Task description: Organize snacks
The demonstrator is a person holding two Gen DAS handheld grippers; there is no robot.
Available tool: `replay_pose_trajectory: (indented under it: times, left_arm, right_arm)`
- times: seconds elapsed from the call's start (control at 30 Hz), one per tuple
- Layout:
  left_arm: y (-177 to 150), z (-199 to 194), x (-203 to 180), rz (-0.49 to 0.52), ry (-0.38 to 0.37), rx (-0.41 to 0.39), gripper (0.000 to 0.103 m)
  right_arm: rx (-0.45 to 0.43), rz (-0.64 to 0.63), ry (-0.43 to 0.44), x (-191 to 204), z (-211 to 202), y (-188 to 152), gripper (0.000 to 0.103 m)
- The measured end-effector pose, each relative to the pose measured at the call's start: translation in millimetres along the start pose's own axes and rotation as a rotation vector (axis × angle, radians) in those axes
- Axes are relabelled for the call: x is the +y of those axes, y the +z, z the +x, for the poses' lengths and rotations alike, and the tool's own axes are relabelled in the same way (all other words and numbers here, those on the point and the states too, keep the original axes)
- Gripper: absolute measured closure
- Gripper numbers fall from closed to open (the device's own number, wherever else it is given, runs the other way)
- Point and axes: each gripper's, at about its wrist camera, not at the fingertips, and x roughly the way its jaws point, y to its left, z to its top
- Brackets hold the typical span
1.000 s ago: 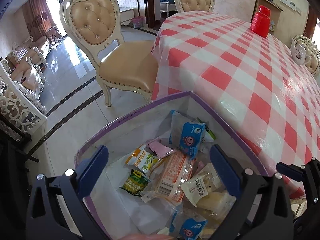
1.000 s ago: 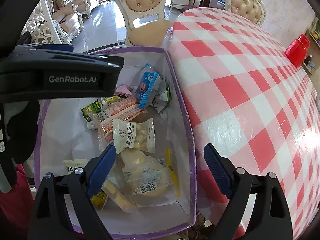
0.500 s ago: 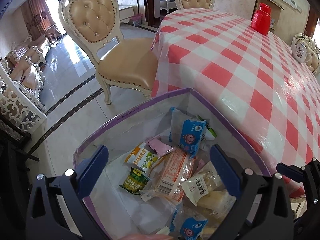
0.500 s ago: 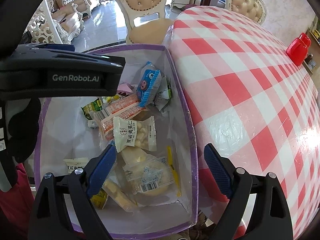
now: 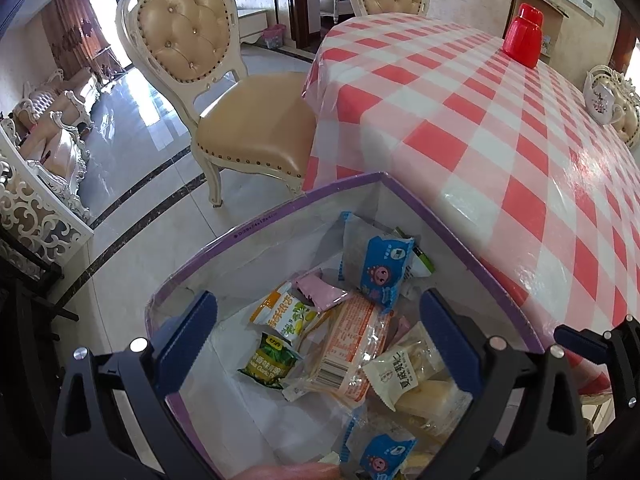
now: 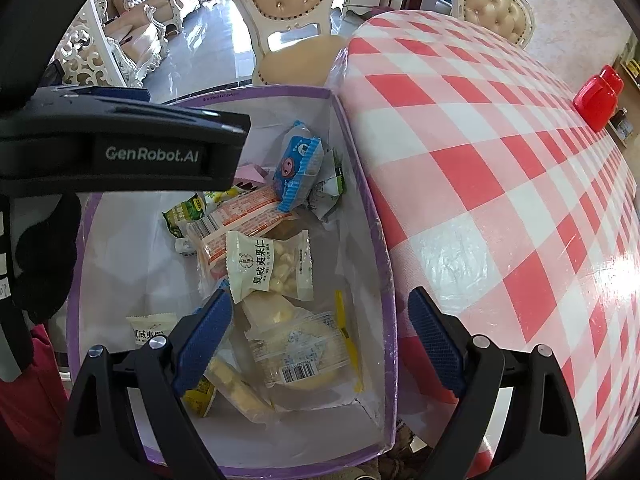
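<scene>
A purple-rimmed white box (image 5: 304, 200) (image 6: 384, 264) stands beside the table and holds several wrapped snacks: a blue packet (image 5: 382, 272) (image 6: 298, 160), an orange-pink packet (image 5: 352, 344) (image 6: 236, 216), a green packet (image 5: 270, 360), a white nut packet (image 6: 268, 266) and a clear bun packet (image 6: 298, 348). My left gripper (image 5: 316, 340) is open and empty above the box. My right gripper (image 6: 320, 340) is open and empty above the box's near end. The left gripper's body shows in the right wrist view (image 6: 120, 152).
A table with a red-and-white checked cloth (image 5: 500, 128) (image 6: 500, 168) lies right of the box, with a red jar (image 5: 524, 36) (image 6: 598, 98) at its far side. A cream padded chair (image 5: 224, 92) stands on the tiled floor beyond the box.
Both views have shifted slightly; the box and snacks sit a touch lower in the left wrist view. Both grippers stay open and empty.
</scene>
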Motion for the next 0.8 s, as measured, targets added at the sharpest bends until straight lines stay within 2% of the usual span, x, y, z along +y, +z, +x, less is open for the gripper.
replay_pose_trajectory:
  times: [0.47, 0.57, 0.8]
  left_arm:
    - [-0.3, 3.7, 1.2, -0.011, -0.009, 0.016, 0.002]
    - [-0.9, 1.7, 0.7, -0.004, 0.021, -0.013, 0.002]
    - [2.1, 4.6, 3.5, -0.018, -0.002, 0.009, 0.002]
  right_arm:
    - [0.006, -0.001, -0.001, -2.0, 0.8, 0.7, 0.017]
    - [0.007, 0.000, -0.001, -2.2, 0.9, 0.9, 0.017]
    - [0.009, 0.002, 0.003, -3.3, 2.4, 0.2, 0.017]
